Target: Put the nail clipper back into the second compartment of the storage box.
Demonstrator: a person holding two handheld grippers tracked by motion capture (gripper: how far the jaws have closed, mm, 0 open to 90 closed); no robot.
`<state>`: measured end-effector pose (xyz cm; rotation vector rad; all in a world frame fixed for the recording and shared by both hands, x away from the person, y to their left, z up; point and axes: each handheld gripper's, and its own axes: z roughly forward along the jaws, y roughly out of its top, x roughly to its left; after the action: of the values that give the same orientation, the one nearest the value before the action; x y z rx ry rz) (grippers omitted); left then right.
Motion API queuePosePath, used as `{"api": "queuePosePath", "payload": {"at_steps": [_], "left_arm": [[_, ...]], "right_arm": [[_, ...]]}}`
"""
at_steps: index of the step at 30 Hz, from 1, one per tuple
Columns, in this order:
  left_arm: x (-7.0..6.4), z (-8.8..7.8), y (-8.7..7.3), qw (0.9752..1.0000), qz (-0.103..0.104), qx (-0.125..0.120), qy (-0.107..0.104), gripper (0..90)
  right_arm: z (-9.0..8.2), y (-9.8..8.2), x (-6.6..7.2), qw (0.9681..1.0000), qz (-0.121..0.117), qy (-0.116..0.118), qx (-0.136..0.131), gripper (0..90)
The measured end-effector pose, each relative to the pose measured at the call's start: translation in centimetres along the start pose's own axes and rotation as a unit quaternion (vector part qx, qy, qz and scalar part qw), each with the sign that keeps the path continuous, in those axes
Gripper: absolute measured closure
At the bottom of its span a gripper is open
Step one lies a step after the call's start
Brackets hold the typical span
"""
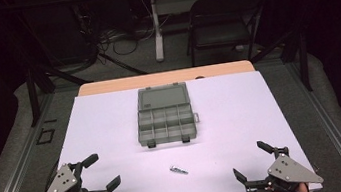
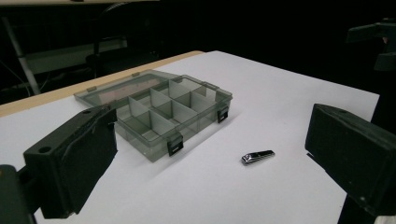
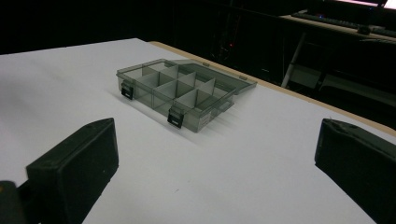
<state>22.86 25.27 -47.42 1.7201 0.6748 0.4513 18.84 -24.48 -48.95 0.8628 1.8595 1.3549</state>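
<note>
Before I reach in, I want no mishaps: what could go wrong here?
The small shiny metal nail clipper lies flat on the white table; wide black jaws may push it along rather than lift it. The grey translucent compartment box sits loose with its lid open, so a bump could shift it.

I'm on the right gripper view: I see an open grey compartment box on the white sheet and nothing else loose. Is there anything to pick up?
Observer: Yes. A small metal nail clipper lies on the white sheet, on the near side of the box, between the two grippers.
Operator: Which gripper is nearer to it?
Observer: In the high view the left gripper looks a little nearer than the right gripper; both are open with nothing between their jaws.
Operator: Are the compartments free?
Observer: The high view shows no item in any of them.
</note>
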Motion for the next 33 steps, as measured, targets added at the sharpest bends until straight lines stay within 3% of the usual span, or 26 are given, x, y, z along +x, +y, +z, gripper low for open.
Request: {"api": "queuePosePath", "payload": {"at_steps": [14,19,33], "left_arm": [[-0.4,0.3,0.6,0.9997,-0.012,0.014,-0.013,2.3],[-0.5,1.1,1.9,0.9987,-0.001,0.043,-0.027,2.3],[-0.7,3.6,4.6,0.9967,0.010,0.065,-0.047,2.4]], "right_arm": [[0.1,0.0,0.4,1.0000,-0.006,-0.005,-0.004,0.0],[0.2,0.0,0.5,1.0000,-0.006,-0.005,-0.003,0.0],[0.3,-0.1,0.3,1.0000,-0.005,-0.004,0.006,0.0]]}}
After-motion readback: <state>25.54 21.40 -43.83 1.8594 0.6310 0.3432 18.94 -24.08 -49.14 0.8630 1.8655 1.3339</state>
